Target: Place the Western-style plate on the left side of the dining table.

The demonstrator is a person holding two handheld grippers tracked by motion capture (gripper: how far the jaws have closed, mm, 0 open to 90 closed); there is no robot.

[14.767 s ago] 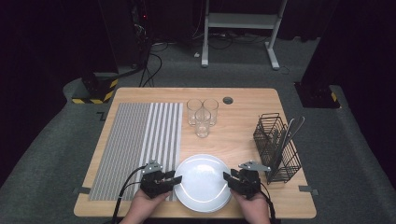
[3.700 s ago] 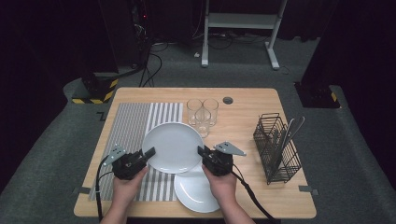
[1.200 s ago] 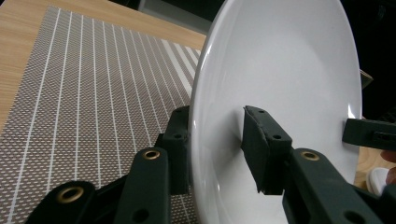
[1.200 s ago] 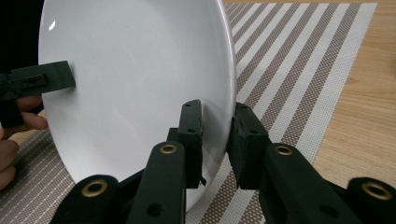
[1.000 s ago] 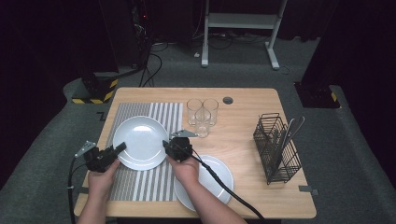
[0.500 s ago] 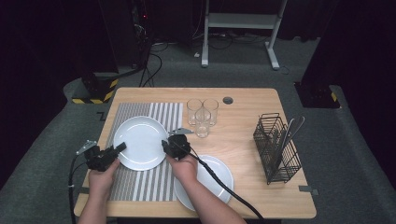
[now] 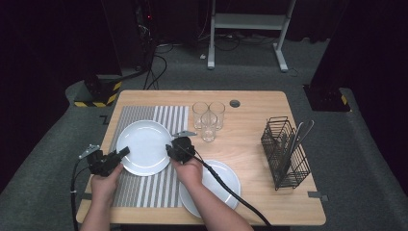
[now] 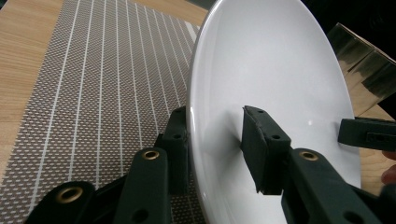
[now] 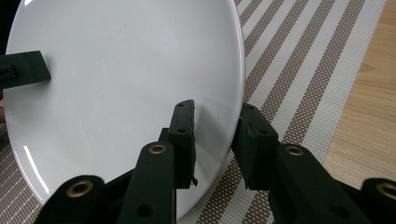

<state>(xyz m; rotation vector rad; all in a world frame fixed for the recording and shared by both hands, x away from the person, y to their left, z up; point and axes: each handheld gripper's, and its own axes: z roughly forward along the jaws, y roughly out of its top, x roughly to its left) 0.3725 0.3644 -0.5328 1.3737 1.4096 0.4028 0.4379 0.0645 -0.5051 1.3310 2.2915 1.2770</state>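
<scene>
Over the woven striped mat [image 7: 144,187], round glossy white plate [image 7: 144,147] between both grippers' fingers.

Front plate [image 7: 219,185] partly hidden under right forearm; rack [image 7: 285,153] contents unclear.

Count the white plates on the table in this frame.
2. One plate is over the striped placemat, gripped at opposite rims by the left gripper and right gripper. The other plate lies on bare wood under the right forearm.

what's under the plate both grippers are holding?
The striped placemat lies under the plate, its stripes showing beside the rim in both gripper views. The left gripper and right gripper clamp opposite edges. The mat directly beneath is covered; contact cannot be told.
</scene>
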